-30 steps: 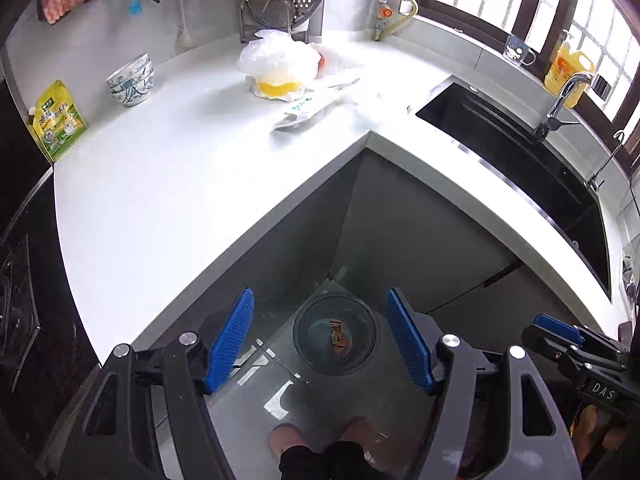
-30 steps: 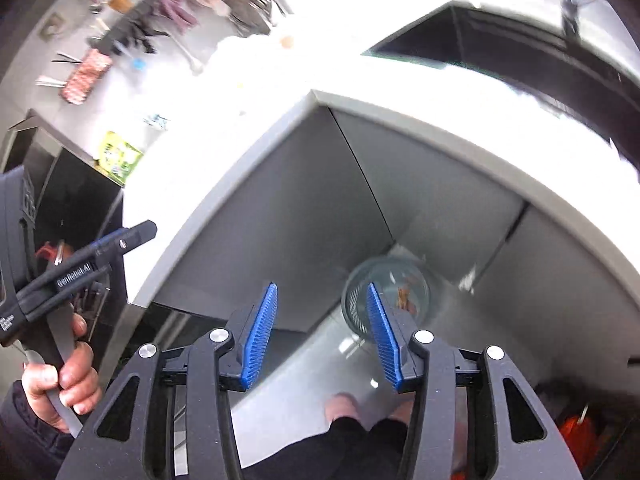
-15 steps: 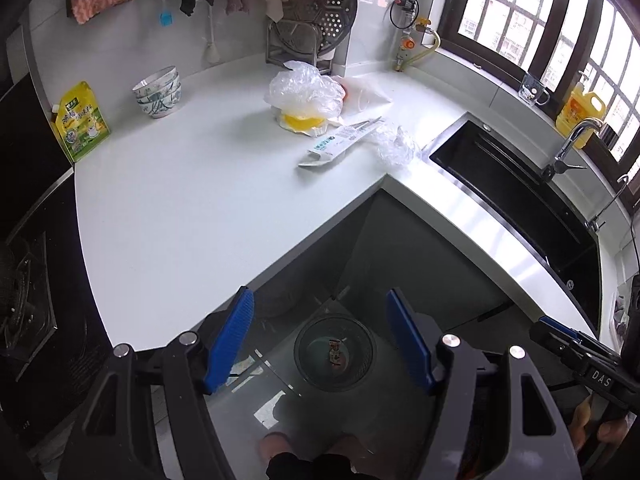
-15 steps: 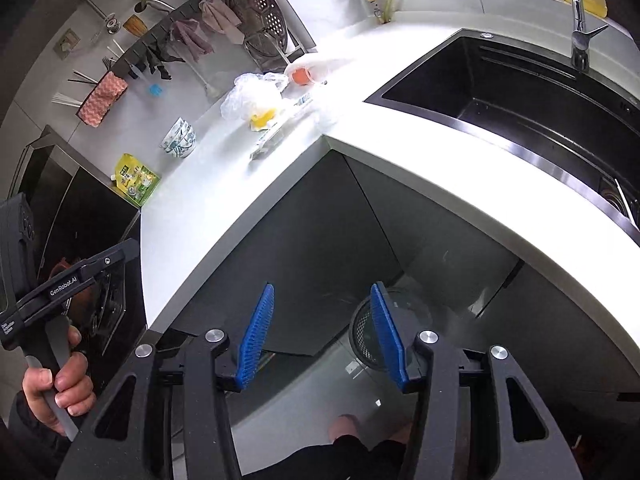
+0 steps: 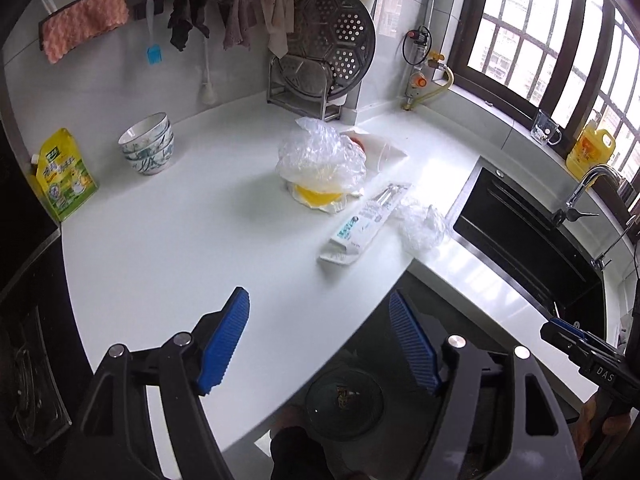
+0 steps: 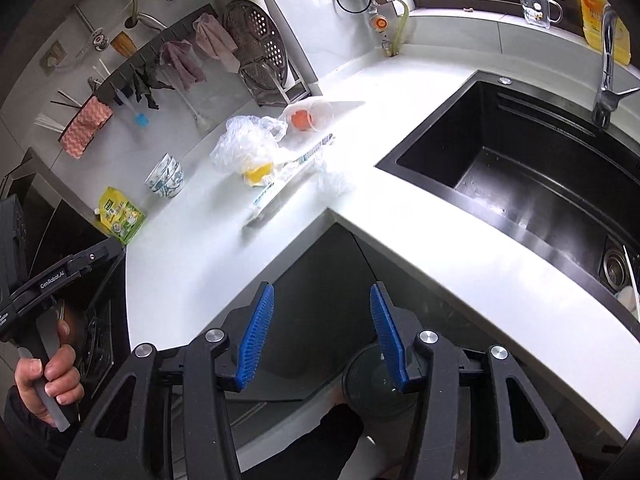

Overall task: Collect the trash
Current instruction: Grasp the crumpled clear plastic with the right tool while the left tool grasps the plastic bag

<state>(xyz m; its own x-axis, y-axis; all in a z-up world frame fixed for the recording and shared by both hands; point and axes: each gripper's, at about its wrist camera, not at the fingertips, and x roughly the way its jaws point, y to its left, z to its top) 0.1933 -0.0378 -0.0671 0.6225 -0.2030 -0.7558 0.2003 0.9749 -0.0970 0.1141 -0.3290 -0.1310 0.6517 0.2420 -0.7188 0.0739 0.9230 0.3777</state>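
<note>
Your left gripper (image 5: 320, 344) hangs over the edge of the white counter (image 5: 180, 248) with its 2 blue pads spread wide and nothing between them; your right gripper (image 6: 322, 334) sits lower, in front of the dark cabinet corner, also parted and empty, though less widely. The trash lies clustered near the inner corner of the counter: a crumpled clear bag (image 5: 320, 156) over something yellow, a long white wrapper (image 5: 364, 220) just beside it toward the counter edge, and a small wad of clear film (image 5: 422, 226) touching the wrapper's far end, near the sink (image 5: 532, 248). Only the right view shows a tipped plastic cup (image 6: 310, 116) with an orange item inside, lying behind the bag; in the left view it is mostly hidden by the bag. Only the left view looks down into the bin (image 5: 344, 402) on the floor, where a small scrap lies at the bottom; in the right view 1 pad covers part of its rim. Around these: stacked bowls (image 5: 150, 150), a yellow-green pouch (image 5: 64, 180), a perforated steamer tray (image 5: 332, 44) leaning in a rack, cloths on a wall rail, a faucet (image 5: 588, 188), and a yellow bottle (image 5: 590, 150) on the sill.
</note>
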